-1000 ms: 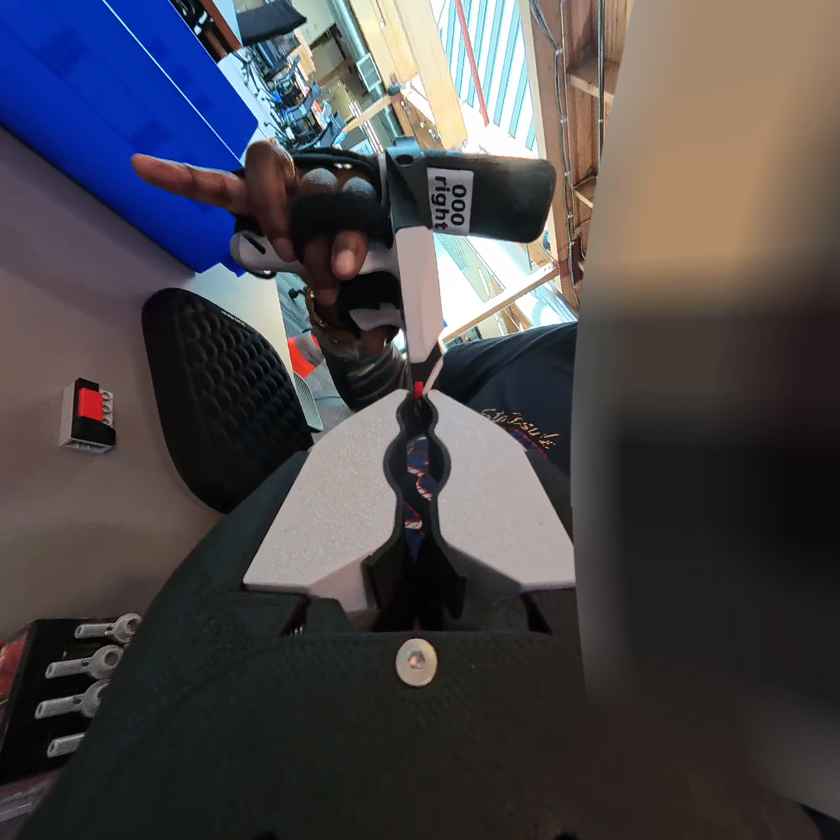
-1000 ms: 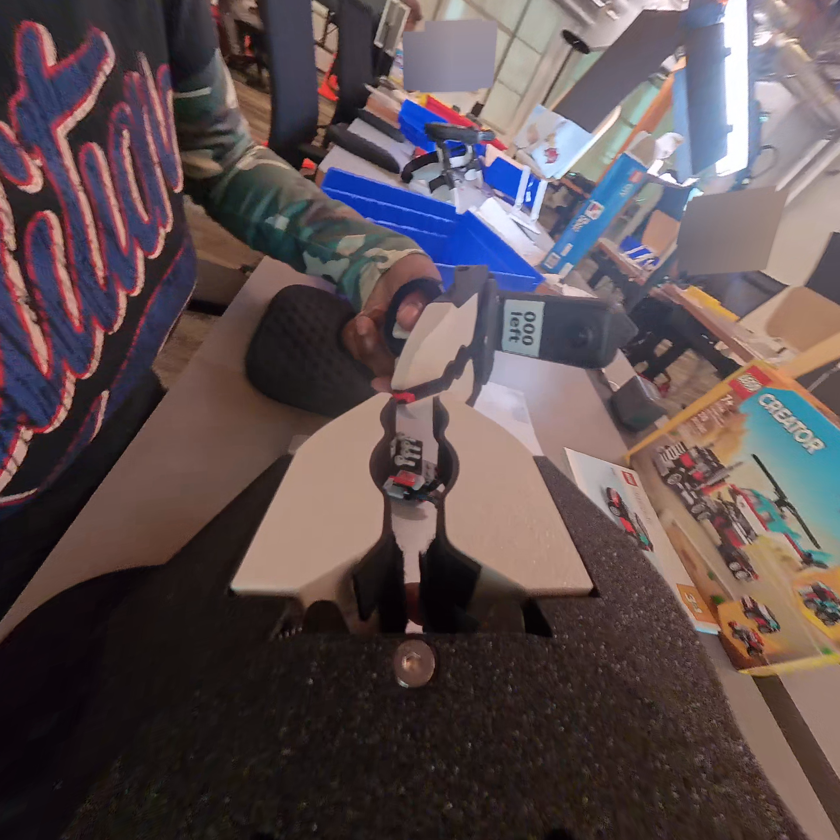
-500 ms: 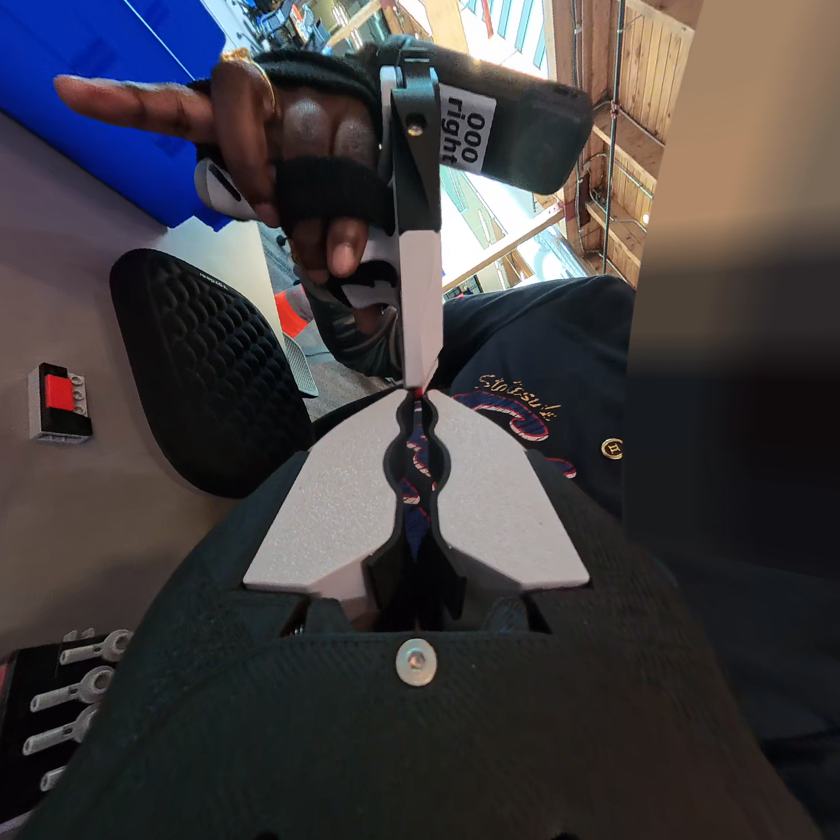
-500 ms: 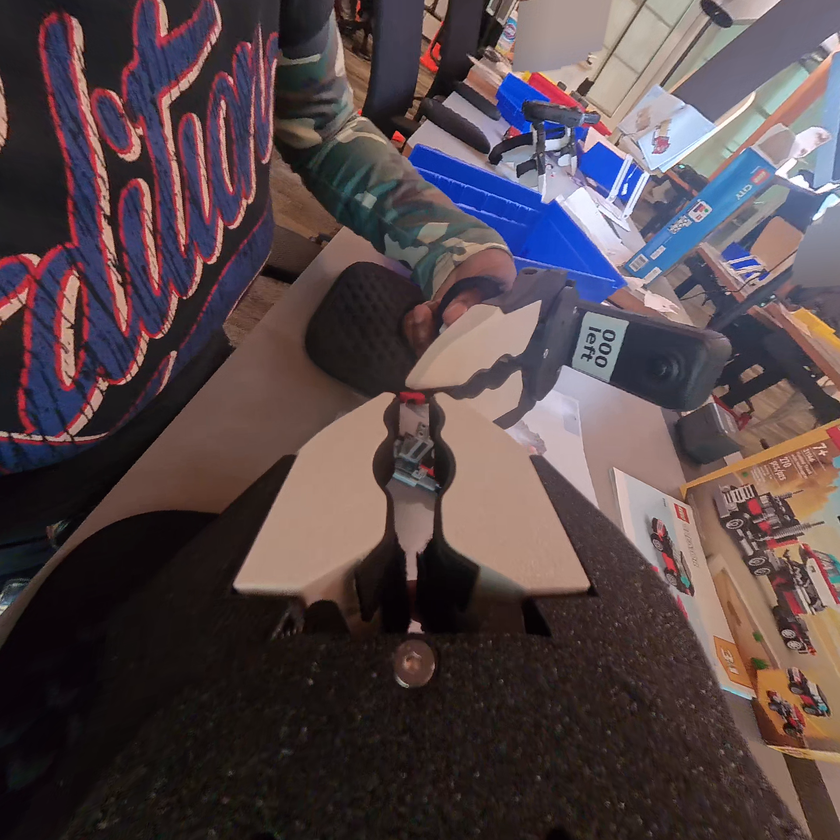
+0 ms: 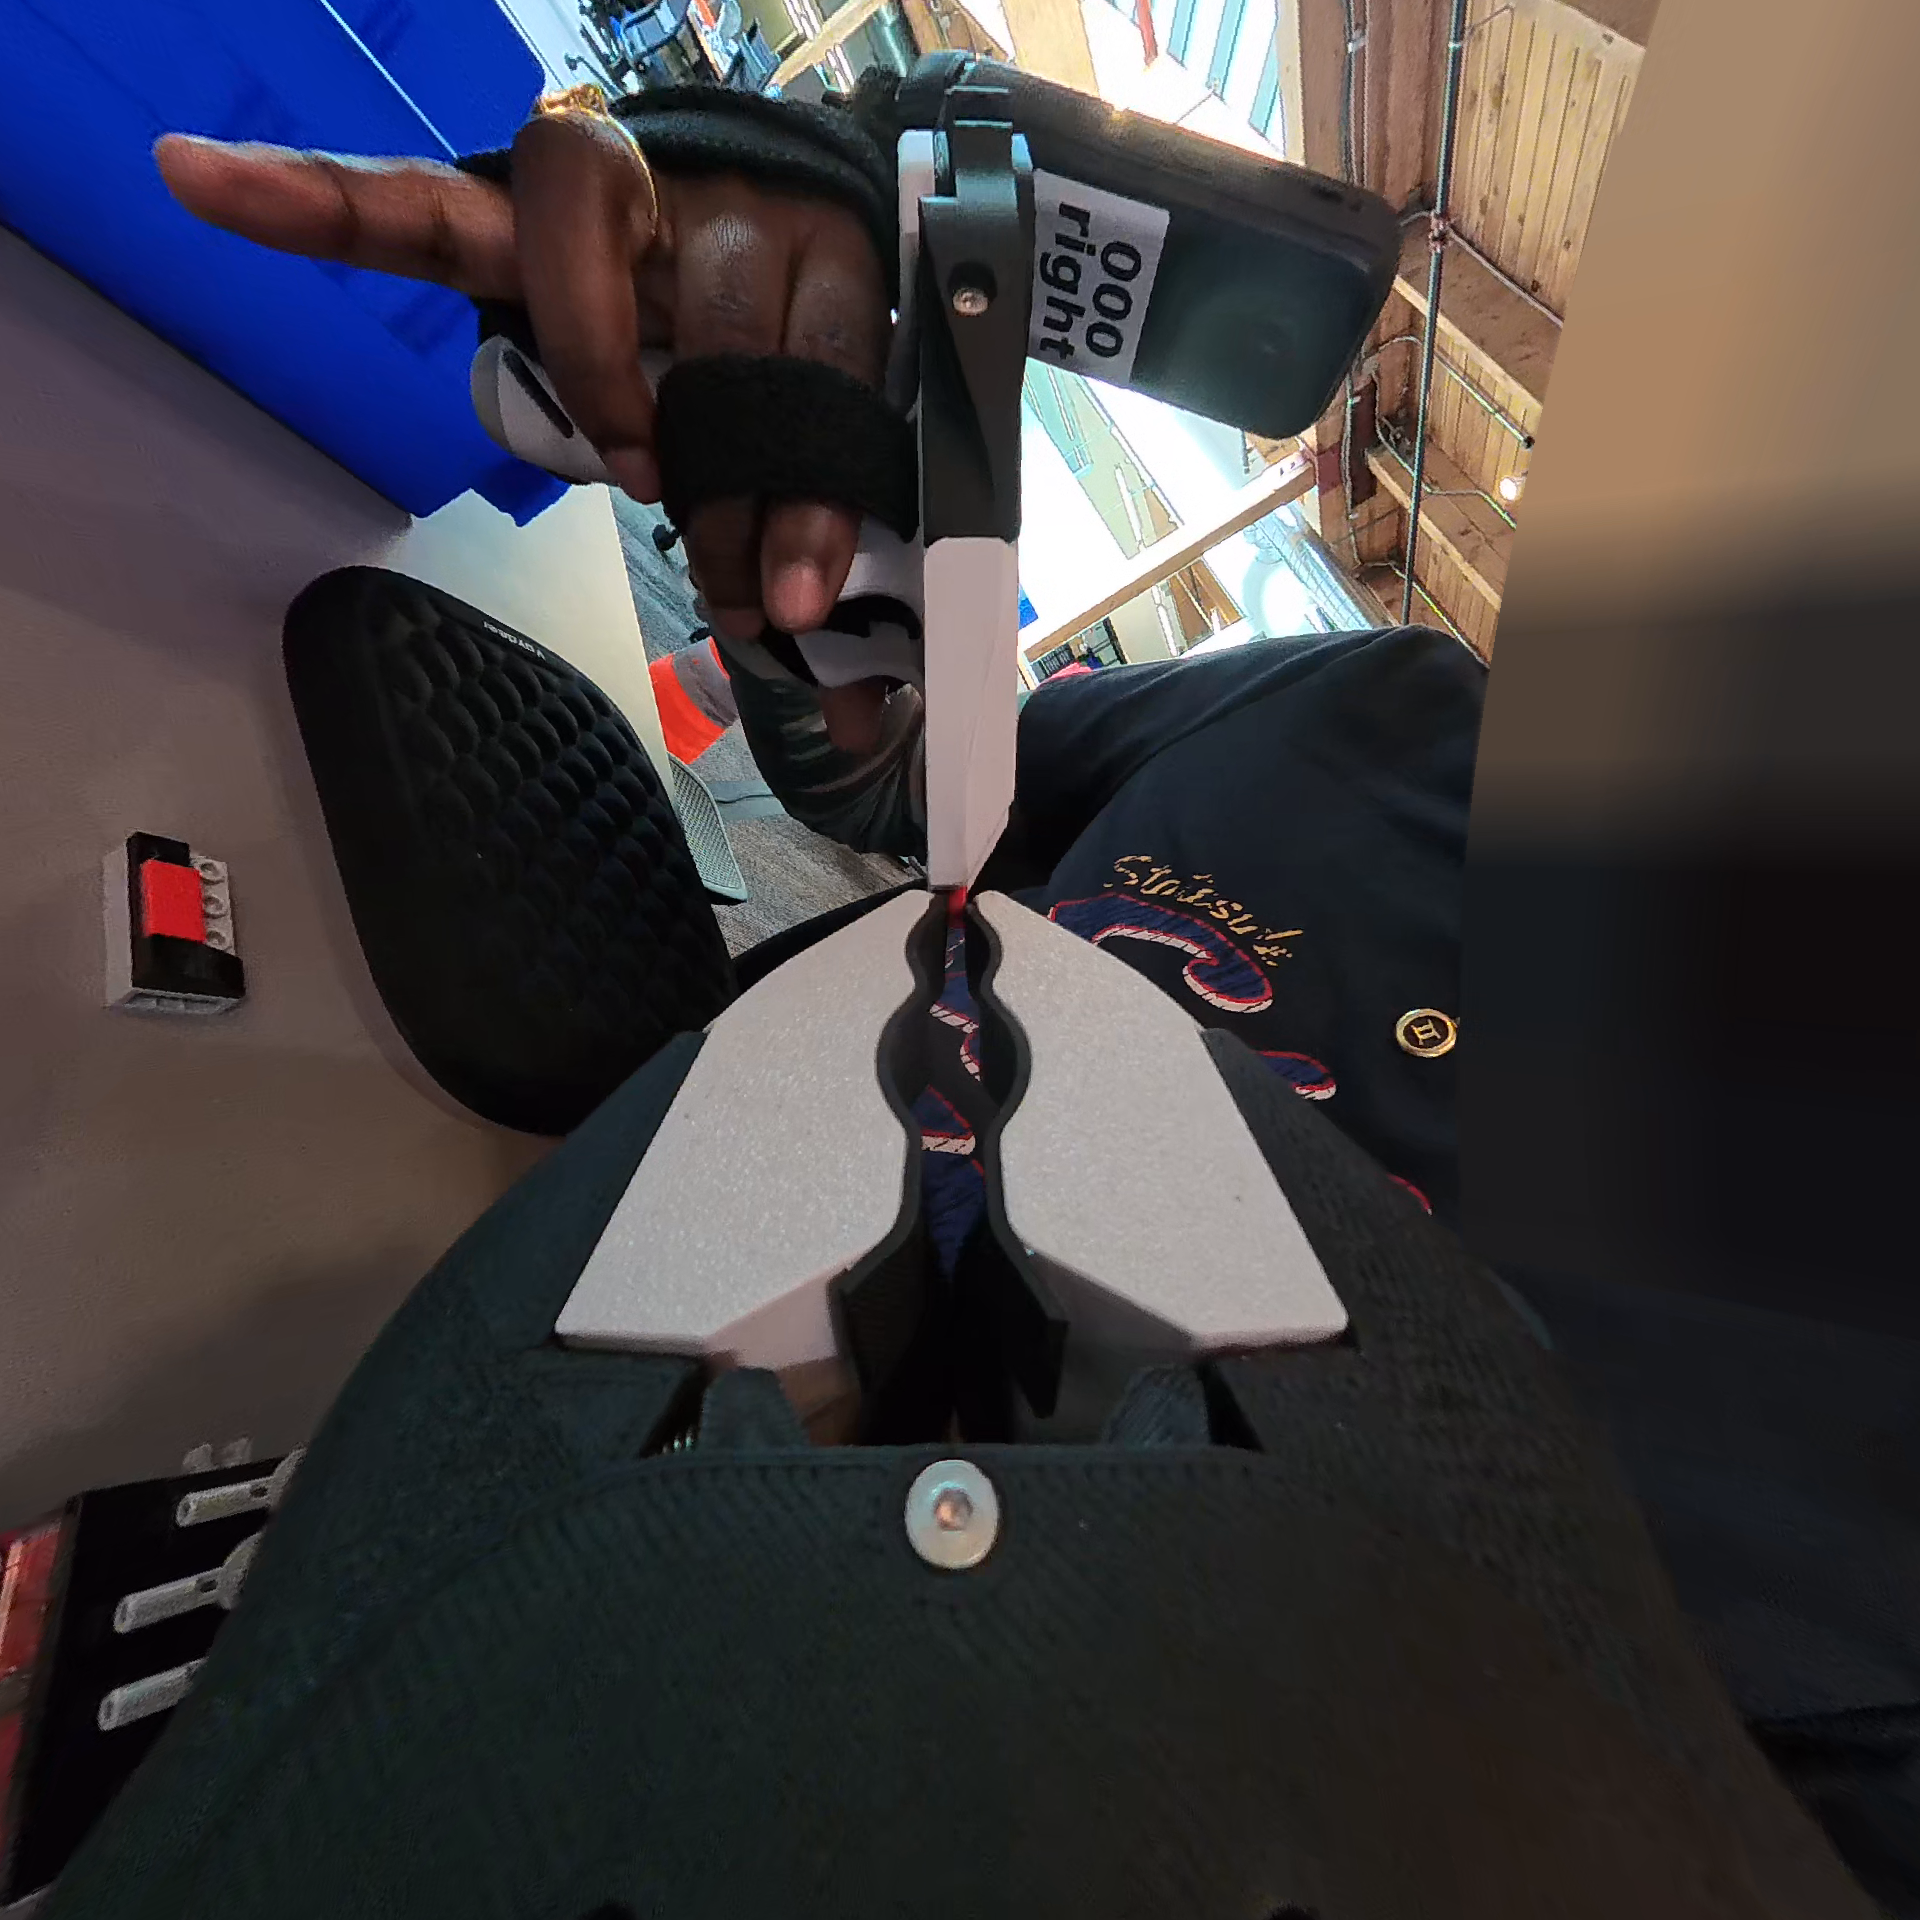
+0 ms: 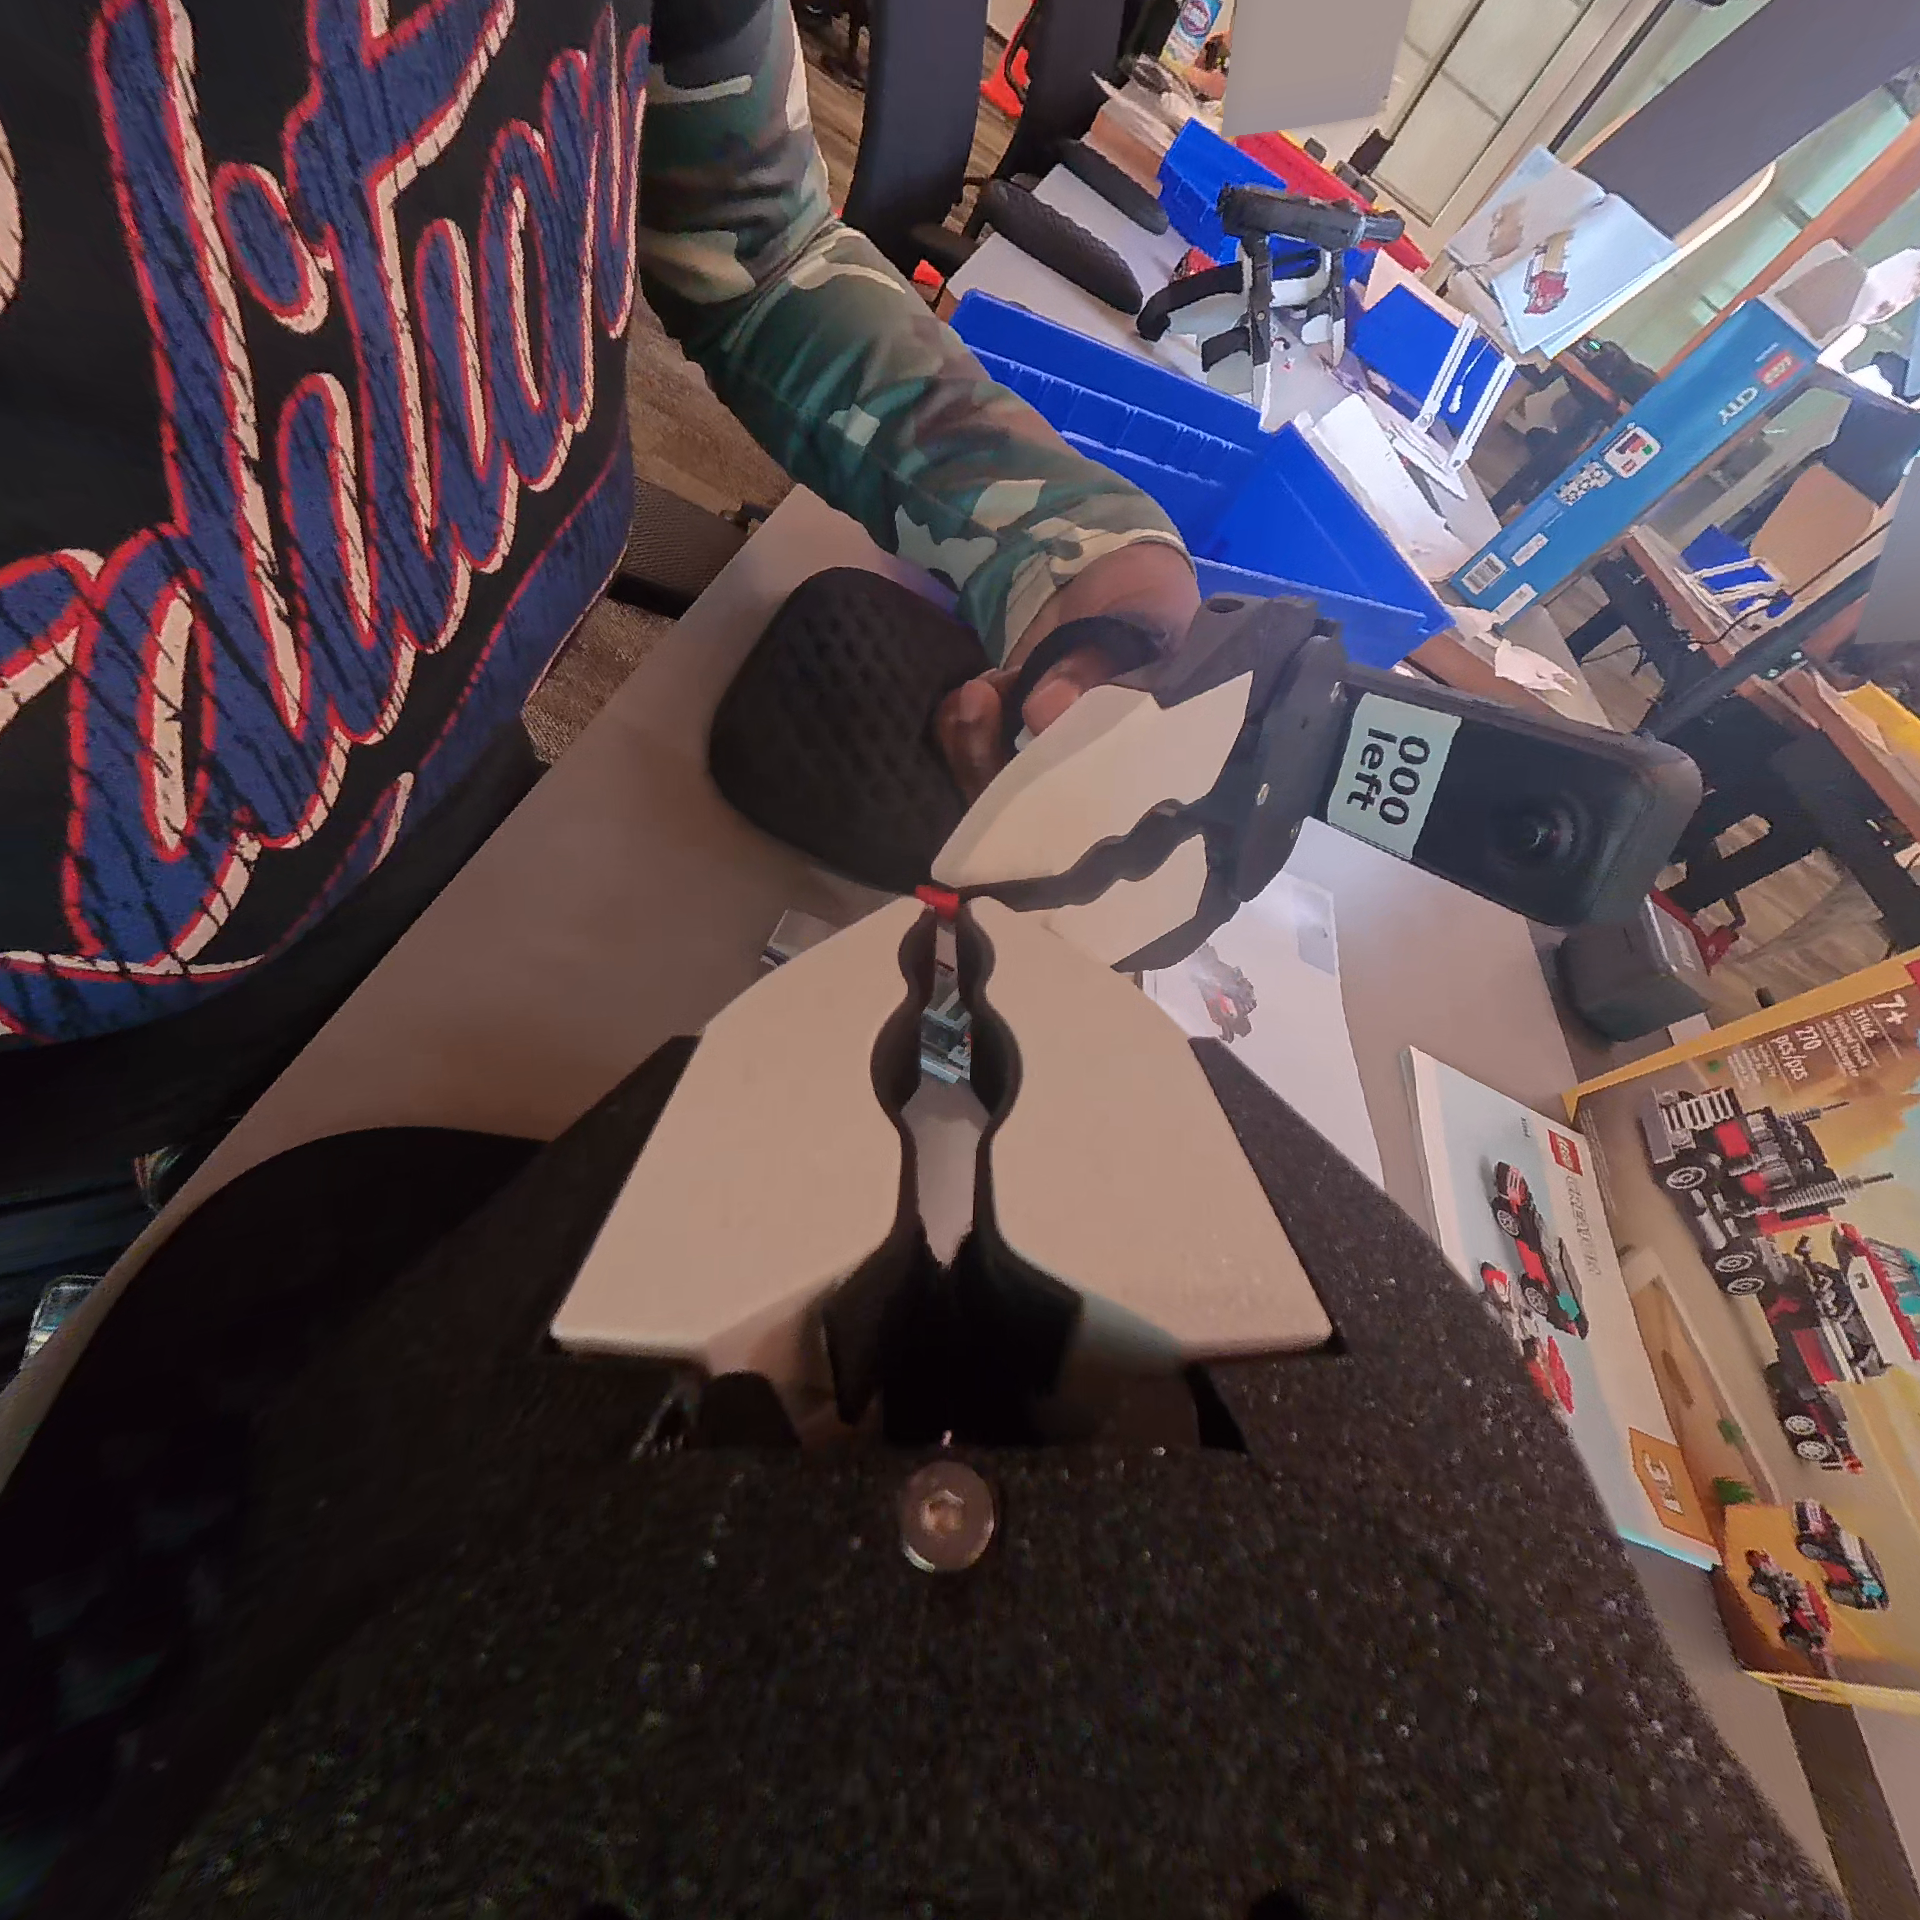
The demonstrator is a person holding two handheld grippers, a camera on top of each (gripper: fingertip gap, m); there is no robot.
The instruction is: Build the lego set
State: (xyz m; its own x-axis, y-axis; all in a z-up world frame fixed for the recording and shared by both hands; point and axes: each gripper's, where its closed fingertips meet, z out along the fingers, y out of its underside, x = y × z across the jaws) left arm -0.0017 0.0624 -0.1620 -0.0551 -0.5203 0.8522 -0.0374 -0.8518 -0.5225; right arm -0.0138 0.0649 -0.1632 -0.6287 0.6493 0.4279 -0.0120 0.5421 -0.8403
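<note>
A tiny red Lego piece (image 5: 951, 902) is pinched where the two grippers meet tip to tip in the air. In the left wrist view my left gripper (image 5: 952, 914) is shut on it, and the right gripper comes down from above, held by a hand. In the right wrist view my right gripper (image 6: 943, 916) is shut at the same red piece (image 6: 938, 896), and the left gripper reaches in from the upper right. A small black, red and grey Lego assembly (image 5: 171, 925) lies on the table, partly visible between the right fingers (image 6: 945, 1029).
A black wrist-rest pad (image 5: 499, 831) lies near the table edge, with a blue bin (image 5: 260, 208) beyond it. A black tray of grey pin parts (image 5: 156, 1590) sits low left. An instruction booklet (image 6: 1507, 1247) and the Lego box (image 6: 1766, 1299) lie right. The person's torso is close. My left and right fingertips are right by each other.
Both grippers stay tip to tip on the red piece. The pair has turned and shifted, so the other gripper looms larger in each view.
</note>
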